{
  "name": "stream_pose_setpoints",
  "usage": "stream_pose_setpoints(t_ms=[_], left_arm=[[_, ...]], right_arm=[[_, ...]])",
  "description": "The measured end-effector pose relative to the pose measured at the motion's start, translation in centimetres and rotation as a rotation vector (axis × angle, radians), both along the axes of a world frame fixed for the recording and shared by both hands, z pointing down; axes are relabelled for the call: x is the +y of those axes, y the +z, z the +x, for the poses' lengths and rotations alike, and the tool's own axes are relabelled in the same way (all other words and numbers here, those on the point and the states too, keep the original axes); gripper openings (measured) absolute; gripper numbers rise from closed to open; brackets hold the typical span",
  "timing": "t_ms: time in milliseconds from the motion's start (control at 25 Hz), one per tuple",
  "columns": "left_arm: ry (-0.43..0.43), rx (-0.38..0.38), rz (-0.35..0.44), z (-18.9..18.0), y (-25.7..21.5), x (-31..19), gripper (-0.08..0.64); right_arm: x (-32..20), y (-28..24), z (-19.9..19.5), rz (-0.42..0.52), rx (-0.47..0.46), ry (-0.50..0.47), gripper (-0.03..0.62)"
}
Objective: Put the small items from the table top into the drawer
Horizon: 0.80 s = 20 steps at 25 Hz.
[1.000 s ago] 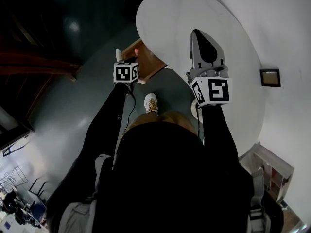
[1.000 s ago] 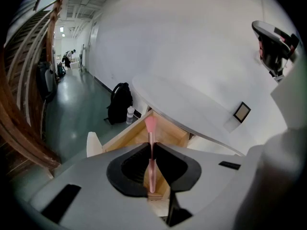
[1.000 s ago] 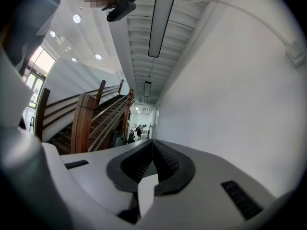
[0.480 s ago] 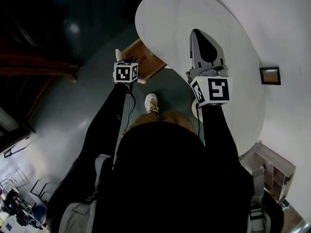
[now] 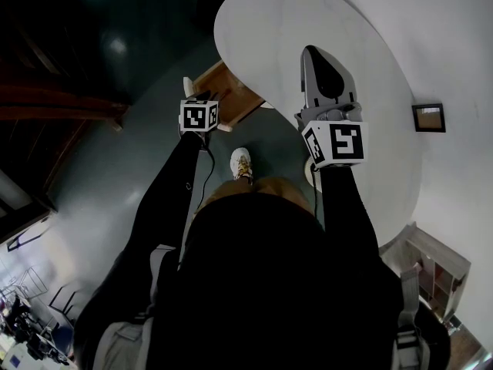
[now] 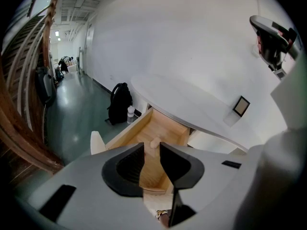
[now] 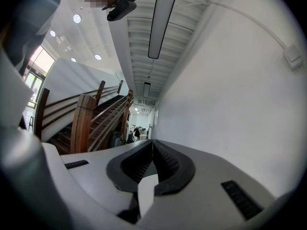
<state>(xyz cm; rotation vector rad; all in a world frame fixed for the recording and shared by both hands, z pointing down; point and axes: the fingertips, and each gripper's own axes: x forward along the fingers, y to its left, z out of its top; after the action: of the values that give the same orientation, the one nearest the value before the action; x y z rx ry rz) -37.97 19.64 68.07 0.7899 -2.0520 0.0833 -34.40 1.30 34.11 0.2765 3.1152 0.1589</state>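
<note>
Seen from above, my two dark sleeves hold a grey gripper each beside a round white table top point(image 5: 262, 21). A shallow light-wood drawer point(image 6: 125, 132) is pulled out from under the table's edge. My left gripper point(image 6: 151, 150) tilts down over the open drawer. Its jaws have just been opening and stand a narrow gap apart, with nothing between the pads. Through that gap I see a small pale rounded item point(image 6: 154, 141) lying on the drawer floor, clear of the jaws. My right gripper point(image 7: 152, 143) points level over the table toward a plain white wall, its jaws closed together on nothing. I see no other small item on the table top. A small dark-framed square point(image 5: 428, 119) shows near the table's far edge, and I cannot tell whether it stands on the table or hangs on the wall. I judge these risks from here. Lifting the left gripper carelessly could clip the drawer's wall or front and jolt it. The rounded item may roll if the drawer is pushed shut sharply, and it could lodge at the back. The closed right gripper must open before it can take anything. A hurried reach toward the far side could scrape the table or knock the framed square.
</note>
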Motion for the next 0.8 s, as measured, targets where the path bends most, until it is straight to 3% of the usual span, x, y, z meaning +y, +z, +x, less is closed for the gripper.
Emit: stream_pose_setpoints(t_ms=[800], left_arm=[[0.031, -0.033, -0.008, -0.6, -1.1, 0.5, 0.112]], right_arm=[[0.8, -0.7, 0.1, 0.005, -0.019, -0.002, 0.028]])
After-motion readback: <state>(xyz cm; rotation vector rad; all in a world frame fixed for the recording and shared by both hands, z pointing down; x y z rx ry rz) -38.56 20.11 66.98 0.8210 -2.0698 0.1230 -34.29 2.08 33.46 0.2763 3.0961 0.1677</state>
